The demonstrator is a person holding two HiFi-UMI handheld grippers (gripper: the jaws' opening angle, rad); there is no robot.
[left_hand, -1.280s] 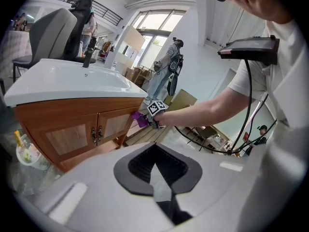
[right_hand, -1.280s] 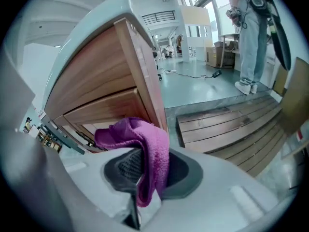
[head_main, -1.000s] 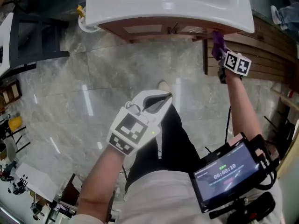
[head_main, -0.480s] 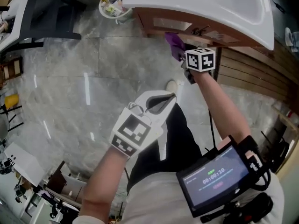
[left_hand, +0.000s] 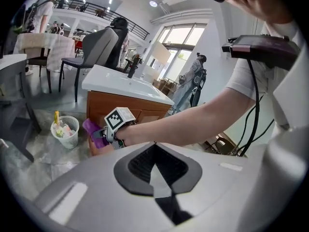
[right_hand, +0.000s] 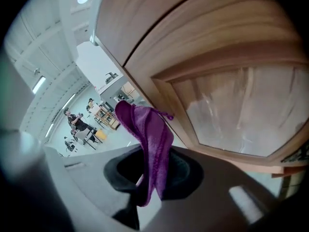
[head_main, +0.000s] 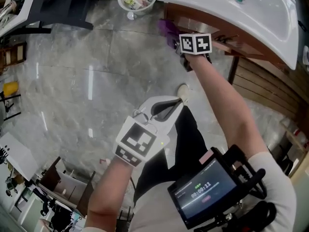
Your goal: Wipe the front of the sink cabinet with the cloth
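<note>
Two grippers, one at work: the right gripper [head_main: 176,44], clamped on a purple cloth [right_hand: 147,134], holds it at the wooden cabinet [right_hand: 217,95] front, near the corner below the white sink [head_main: 251,13]. The left gripper [left_hand: 155,149], jaws together and empty, hangs above the floor [head_main: 87,81].
</note>
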